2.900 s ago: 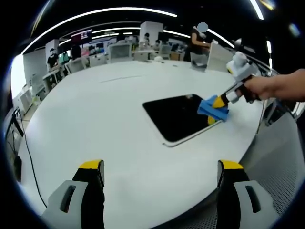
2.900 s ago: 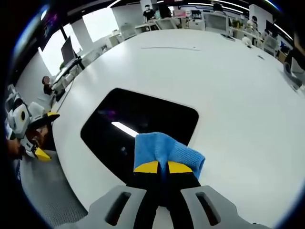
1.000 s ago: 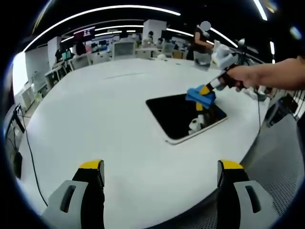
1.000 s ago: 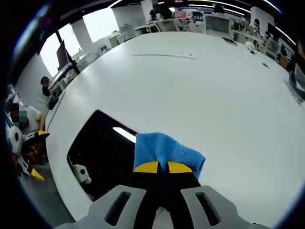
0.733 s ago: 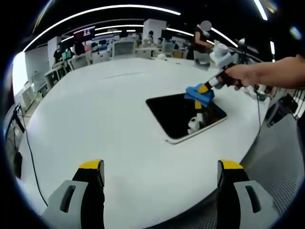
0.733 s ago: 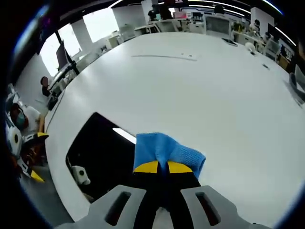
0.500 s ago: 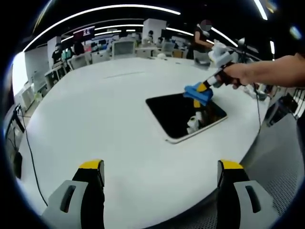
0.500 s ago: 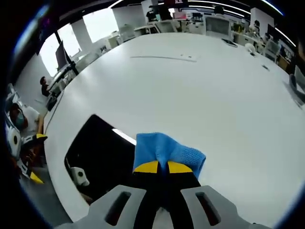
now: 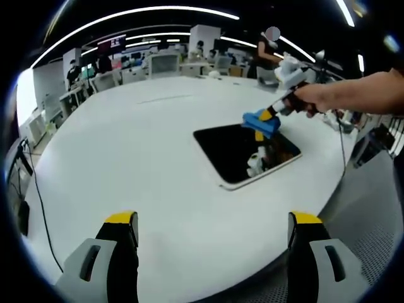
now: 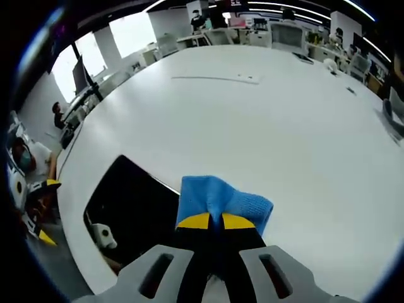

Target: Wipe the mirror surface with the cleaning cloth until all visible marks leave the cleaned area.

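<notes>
Left gripper view: the left gripper point(image 9: 213, 243) has its jaws wide apart above the white table point(image 9: 126, 145). Further away, the right gripper point(image 9: 276, 112) presses a blue cleaning cloth point(image 9: 260, 122) on the far edge of the dark mirror point(image 9: 243, 151).

Right gripper view: the right gripper point(image 10: 209, 221) is clamped on the cleaning cloth point(image 10: 221, 201), which rests at the edge of the mirror point(image 10: 129, 205).

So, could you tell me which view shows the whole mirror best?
The left gripper view: the mirror lies fully in sight, all edges visible on the white table. In the right gripper view, the blue cleaning cloth covers part of it.
</notes>
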